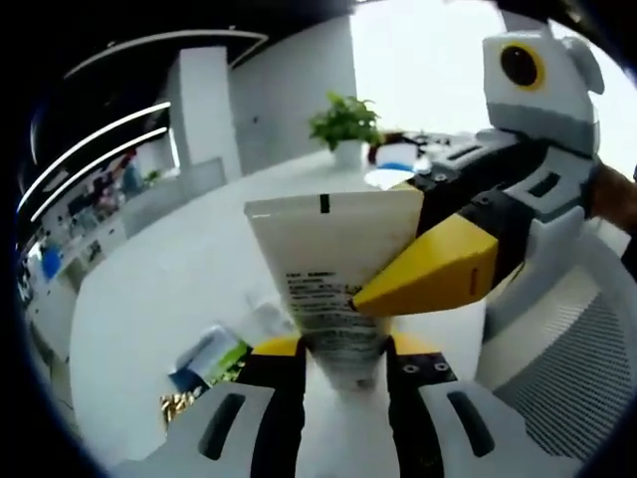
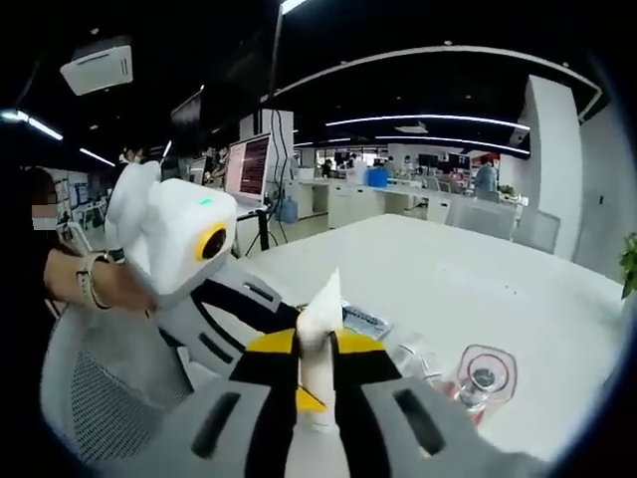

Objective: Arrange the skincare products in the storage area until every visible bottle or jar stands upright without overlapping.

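Observation:
A cream squeeze tube (image 1: pixel 333 254) with a flat crimped end and small black print is held up in the air above the white table (image 1: pixel 149 289). My left gripper (image 1: pixel 343 351) is shut on its lower end, with the yellow pads pressing on both sides. From the right comes my right gripper (image 1: pixel 398 284), its yellow finger clamped across the tube's side. In the right gripper view the tube (image 2: pixel 320 324) is edge-on, standing between the pads of my right gripper (image 2: pixel 318 349). The white and black left gripper (image 2: pixel 269 311) reaches in from the left to the same tube.
Colourful sachets (image 1: pixel 209 363) lie on the table below the tube. A clear jar with a pink-rimmed lid (image 2: pixel 485 378) and a flat packet (image 2: pixel 366 321) are on the table too. A potted plant (image 1: pixel 344 124) stands at the far end. A mesh chair (image 1: pixel 577 363) is close by.

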`<state>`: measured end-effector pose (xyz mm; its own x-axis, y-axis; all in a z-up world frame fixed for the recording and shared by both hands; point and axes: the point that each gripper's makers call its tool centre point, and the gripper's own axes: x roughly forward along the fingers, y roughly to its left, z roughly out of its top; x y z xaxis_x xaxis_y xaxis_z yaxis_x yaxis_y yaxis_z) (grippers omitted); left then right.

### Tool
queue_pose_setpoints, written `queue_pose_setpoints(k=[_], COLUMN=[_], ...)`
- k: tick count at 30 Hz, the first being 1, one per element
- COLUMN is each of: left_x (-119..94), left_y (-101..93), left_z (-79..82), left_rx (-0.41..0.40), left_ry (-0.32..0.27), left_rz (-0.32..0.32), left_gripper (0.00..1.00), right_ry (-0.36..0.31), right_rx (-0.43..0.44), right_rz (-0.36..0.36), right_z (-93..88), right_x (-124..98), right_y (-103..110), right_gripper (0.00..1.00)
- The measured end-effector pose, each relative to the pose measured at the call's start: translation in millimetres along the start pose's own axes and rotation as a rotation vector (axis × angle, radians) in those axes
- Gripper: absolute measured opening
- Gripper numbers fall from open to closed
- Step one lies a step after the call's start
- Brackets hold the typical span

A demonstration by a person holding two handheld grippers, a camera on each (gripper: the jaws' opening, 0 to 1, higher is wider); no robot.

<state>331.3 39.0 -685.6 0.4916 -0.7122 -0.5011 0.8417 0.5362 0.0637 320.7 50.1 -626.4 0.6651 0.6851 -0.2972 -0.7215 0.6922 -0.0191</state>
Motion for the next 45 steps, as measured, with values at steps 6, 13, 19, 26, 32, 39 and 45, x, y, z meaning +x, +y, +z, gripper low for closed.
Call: queue_pose_setpoints(k=[6,13,19,26,32,39,45], left_x=[0.2,1.4,0.3,-3.5,-12.6,-25.0,-26.4], left_y=[-0.5,-1.6,-1.5,1.1,3.3,-2.1,-10.4], left_z=[0.1,1.1,0.8,-1.6,-0.6,7.8,12.8], left_rx=[0.012,0.034,0.047,0.05,0.038,0.026,0.024], left_ry=[0.002,-0.001,0.0,0.017,0.022,0.004,-0.009], left_rz=[-0.002,-0.02,-0.033,-0.031,-0.009,0.007,0.003], left_gripper=[0.28,0.28,0.28,0.32,0.32,0.34,0.32], right_ry=[-0.012,-0.011,0.007,0.018,0.022,0.025,0.029], right_rx=[0.069,0.087,0.106,0.093,0.086,0.089,0.095], right_rz=[0.018,0.014,0.002,-0.004,0.003,0.01,0.021], right_z=[-1.5,-2.2,-4.0,-5.3,-3.8,-6.8,-9.6], right_x=[-0.7,-2.1,-3.2,-7.3,-12.0,-16.6,-15.0], right_y=[-0.7,-2.7,-7.6,-12.4,-9.1,-5.8,-1.5], right_gripper=[0.14,0.14,0.2,0.2,0.19,0.16,0.16])
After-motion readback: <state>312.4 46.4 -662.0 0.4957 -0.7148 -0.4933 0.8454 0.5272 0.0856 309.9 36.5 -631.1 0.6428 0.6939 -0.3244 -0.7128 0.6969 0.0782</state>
